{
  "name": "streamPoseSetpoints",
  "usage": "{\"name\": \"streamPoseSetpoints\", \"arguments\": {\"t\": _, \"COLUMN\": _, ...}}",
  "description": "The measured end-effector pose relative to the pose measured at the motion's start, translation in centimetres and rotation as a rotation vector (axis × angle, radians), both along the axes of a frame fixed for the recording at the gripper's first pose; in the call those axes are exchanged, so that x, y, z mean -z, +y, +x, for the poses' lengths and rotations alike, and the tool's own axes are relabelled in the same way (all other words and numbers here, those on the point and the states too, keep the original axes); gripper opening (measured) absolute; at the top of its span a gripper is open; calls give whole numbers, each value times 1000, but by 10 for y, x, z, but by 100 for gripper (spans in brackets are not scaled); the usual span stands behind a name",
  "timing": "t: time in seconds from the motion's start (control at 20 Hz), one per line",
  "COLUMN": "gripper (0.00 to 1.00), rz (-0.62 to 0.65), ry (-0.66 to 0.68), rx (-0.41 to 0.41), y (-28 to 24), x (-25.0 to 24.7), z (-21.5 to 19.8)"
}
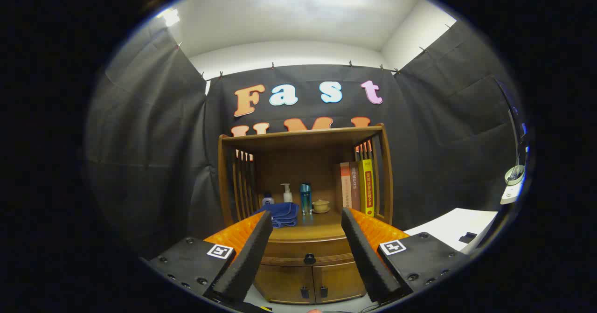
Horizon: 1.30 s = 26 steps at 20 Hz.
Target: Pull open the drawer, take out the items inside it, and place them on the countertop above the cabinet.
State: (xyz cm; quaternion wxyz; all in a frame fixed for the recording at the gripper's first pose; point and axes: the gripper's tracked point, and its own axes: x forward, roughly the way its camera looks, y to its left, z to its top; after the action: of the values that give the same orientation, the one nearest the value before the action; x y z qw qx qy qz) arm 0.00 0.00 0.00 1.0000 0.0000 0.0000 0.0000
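Ahead, wooden drawer [305,253] flush-closed with one dark round knob [309,259], gripper [307,218] wide open, empty.

Ahead of my spread, empty gripper [305,219] fingers: wooden cabinet [305,261], drawer [308,255] shut, two doors below. On its countertop [312,231], under the shelf roof: blue cloth [282,214] front left, small bottle [267,200] behind it, pump bottle [287,193], teal bottle [305,198], small lidded pot [321,205], upright books [357,187] at right.
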Motion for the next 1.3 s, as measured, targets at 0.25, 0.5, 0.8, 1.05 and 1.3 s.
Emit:
{"name": "streamPoseSetpoints", "arguments": {"t": 0.25, "gripper": 98, "rz": -2, "ry": -4, "rx": 14, "y": -9, "x": -2, "z": -3}}
{"name": "streamPoseSetpoints", "arguments": {"t": 0.5, "gripper": 98, "rz": 4, "ry": -11, "rx": 35, "y": -22, "x": -6, "z": -5}}
{"name": "streamPoseSetpoints", "arguments": {"t": 0.8, "gripper": 98, "rz": 9, "ry": -22, "rx": 64, "y": -38, "x": -14, "z": -8}}
{"name": "streamPoseSetpoints", "arguments": {"t": 1.05, "gripper": 98, "rz": 13, "ry": -37, "rx": 83, "y": -44, "x": -16, "z": -11}}
{"name": "streamPoseSetpoints", "arguments": {"t": 1.3, "gripper": 98, "rz": 25, "ry": -25, "rx": 79, "y": -40, "x": -12, "z": -7}}
